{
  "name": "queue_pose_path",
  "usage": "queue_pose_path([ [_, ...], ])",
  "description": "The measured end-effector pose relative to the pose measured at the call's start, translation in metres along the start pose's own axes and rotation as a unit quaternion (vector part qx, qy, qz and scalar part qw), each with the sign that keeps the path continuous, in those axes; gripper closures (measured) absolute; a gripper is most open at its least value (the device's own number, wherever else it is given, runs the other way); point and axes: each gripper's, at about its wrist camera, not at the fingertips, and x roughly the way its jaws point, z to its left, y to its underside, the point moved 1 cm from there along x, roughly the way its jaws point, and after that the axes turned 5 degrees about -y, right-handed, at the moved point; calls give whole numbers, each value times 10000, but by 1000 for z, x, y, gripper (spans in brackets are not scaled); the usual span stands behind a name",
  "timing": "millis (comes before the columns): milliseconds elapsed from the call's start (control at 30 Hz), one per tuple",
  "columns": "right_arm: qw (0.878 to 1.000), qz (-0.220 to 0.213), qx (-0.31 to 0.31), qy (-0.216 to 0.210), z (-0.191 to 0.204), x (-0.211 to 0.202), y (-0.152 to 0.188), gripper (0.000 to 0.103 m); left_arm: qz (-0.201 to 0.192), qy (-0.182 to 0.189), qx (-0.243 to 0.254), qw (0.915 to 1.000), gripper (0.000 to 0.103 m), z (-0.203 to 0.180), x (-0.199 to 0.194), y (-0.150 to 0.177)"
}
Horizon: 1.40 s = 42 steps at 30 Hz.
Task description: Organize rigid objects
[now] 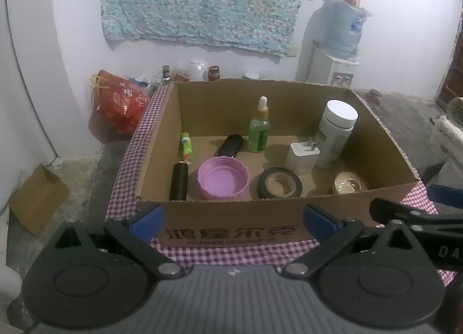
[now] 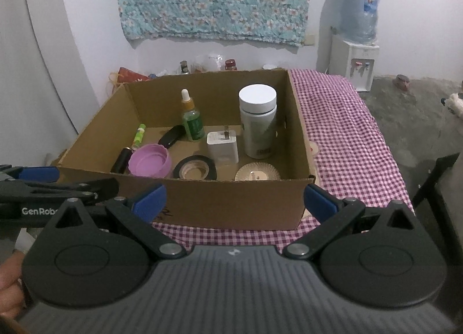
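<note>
An open cardboard box [image 1: 231,218] [image 2: 202,201] stands on a checked tablecloth. In it are a white-lidded bottle [image 1: 332,134] [image 2: 257,119], a green dropper bottle [image 1: 259,128] [image 2: 191,119], a white charger [image 1: 302,157] [image 2: 222,147], a purple lid [image 1: 222,179] [image 2: 149,160], black tape [image 1: 279,183] [image 2: 195,167], a gold lid [image 1: 348,185] [image 2: 257,173], a green stick [image 1: 186,147] and two black cylinders [image 1: 179,180]. My left gripper [image 1: 233,219] is open and empty before the box's front wall. My right gripper [image 2: 234,199] is open and empty there too.
The checked tablecloth [image 2: 347,131] extends right of the box. A water dispenser [image 2: 354,44] stands at the back right. A red bag [image 1: 120,102] and jars sit on the floor by the wall. A cardboard piece [image 1: 37,198] lies at the left.
</note>
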Motion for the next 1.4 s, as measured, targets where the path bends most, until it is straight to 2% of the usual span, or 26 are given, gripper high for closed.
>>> queue_pose_path([
  [1400,9998,37,142,103,-9,13,-3,1,-88,-108,72,9999,1,-1,1,-5],
])
